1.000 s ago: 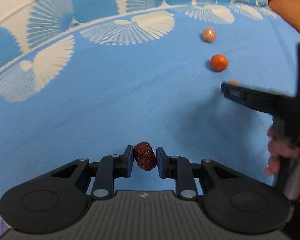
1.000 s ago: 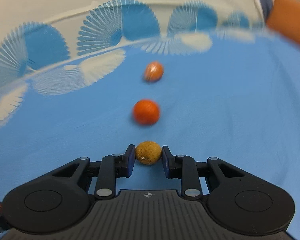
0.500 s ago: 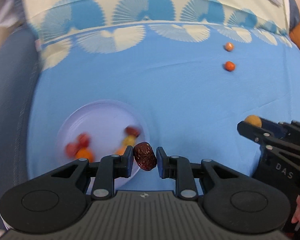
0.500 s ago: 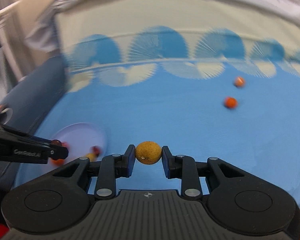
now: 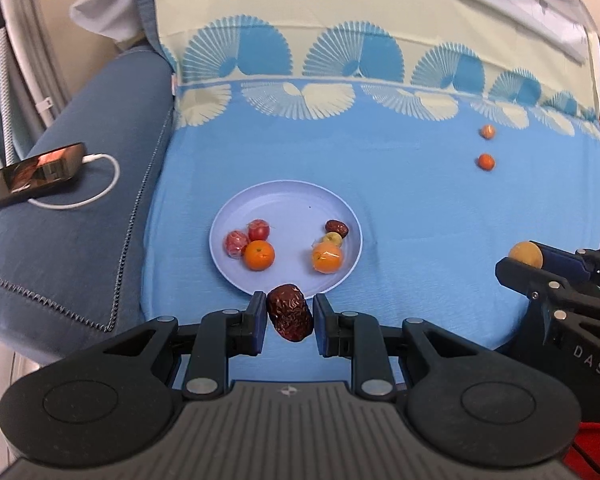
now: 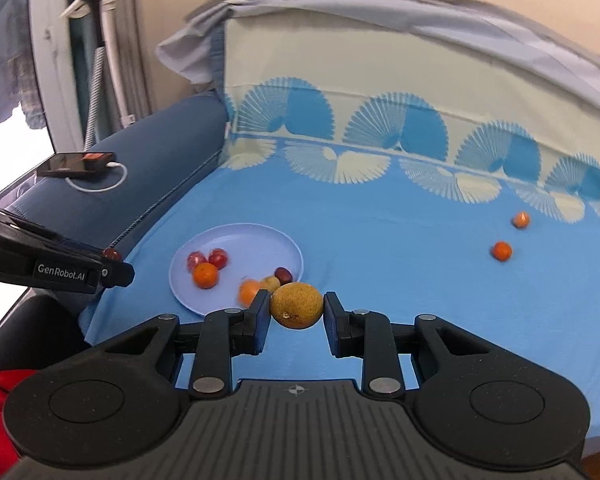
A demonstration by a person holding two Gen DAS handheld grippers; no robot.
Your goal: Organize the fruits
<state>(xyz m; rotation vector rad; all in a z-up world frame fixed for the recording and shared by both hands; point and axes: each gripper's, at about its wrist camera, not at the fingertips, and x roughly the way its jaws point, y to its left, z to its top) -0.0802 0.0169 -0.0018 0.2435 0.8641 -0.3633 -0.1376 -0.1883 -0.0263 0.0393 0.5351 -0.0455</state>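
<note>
My left gripper (image 5: 290, 317) is shut on a wrinkled dark red date (image 5: 290, 317), held just above the near rim of the pale blue plate (image 5: 288, 200). My right gripper (image 6: 297, 306) is shut on a round yellow-brown fruit (image 6: 297, 305), to the right of the plate (image 6: 260, 236). In the left wrist view the right gripper (image 5: 528, 258) shows at the right edge with that fruit (image 5: 525, 254). On the plate lie two oranges, two red fruits, a small yellow fruit and another date. Two small orange fruits (image 5: 486, 161) (image 5: 488, 131) lie far right on the blue cloth.
A dark blue sofa armrest (image 5: 72, 216) runs along the left, with a phone (image 5: 32, 174) and white charging cable on it. The sofa back, draped in fan-patterned cloth (image 5: 340, 56), rises behind. A red garment (image 5: 592, 452) shows at the bottom right.
Both grippers have swung left and risen, each keeping its fruit. The plate, armrest and phone came into view; the two orange fruits shifted to the far right.
</note>
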